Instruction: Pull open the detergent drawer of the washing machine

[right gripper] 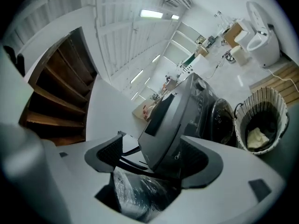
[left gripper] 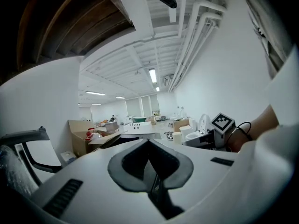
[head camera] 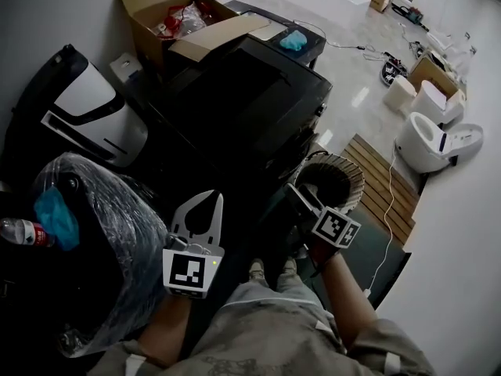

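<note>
The dark washing machine (head camera: 250, 108) stands ahead of me, its front turned toward the right; I cannot make out its detergent drawer in the head view. In the right gripper view the machine (right gripper: 187, 111) looms close beyond the jaws, tilted, with its round door (right gripper: 219, 120) at right. My right gripper (head camera: 301, 202) is at the machine's near front corner, open, with nothing between its fingers (right gripper: 152, 146). My left gripper (head camera: 205, 200) hangs left of it, short of the machine, with its pads together on nothing (left gripper: 148, 143).
A woven basket (head camera: 333, 180) stands by the machine's front, on a wooden slatted mat (head camera: 387, 186). A plastic-wrapped dark bin (head camera: 102, 233) and a bottle (head camera: 23, 232) are at my left. An open cardboard box (head camera: 176, 18) sits behind the machine. Toilets (head camera: 434, 135) stand at right.
</note>
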`<state>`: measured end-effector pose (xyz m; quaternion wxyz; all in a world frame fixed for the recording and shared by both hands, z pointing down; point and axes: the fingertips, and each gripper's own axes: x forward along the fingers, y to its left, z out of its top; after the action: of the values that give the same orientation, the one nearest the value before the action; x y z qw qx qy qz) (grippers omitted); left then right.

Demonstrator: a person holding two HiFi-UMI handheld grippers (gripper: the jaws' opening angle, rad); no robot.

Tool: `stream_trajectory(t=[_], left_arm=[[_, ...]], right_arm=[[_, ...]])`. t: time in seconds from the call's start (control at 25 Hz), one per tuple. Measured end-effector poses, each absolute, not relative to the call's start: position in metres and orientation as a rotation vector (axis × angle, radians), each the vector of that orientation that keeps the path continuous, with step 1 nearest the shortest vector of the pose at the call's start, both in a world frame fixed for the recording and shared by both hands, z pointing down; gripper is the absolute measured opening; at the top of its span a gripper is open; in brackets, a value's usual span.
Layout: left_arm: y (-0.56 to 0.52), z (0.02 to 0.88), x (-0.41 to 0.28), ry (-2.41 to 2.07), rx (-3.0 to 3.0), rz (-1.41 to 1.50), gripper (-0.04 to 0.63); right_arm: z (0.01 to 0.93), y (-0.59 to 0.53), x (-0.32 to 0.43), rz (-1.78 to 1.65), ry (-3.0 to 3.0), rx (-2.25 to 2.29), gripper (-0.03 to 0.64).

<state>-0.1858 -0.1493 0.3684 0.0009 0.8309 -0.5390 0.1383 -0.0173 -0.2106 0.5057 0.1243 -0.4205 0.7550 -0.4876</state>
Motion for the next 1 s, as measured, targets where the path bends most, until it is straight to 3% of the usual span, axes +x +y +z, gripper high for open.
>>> stream_trajectory(t=[0.48,1.0], left_arm=[[-0.183,0.421,-0.171,-1.690,2.511,0.436,0.017],[-0.212,0.481,-0.177,-1.707,2.402,0.548,0.017]], right_arm=[[0.593,-0.246,-0.048,-1.725,2.029,-1.000,0.379],[0.655,-0.283,-0.070,-1.837,1.901,-0.858,0.405]])
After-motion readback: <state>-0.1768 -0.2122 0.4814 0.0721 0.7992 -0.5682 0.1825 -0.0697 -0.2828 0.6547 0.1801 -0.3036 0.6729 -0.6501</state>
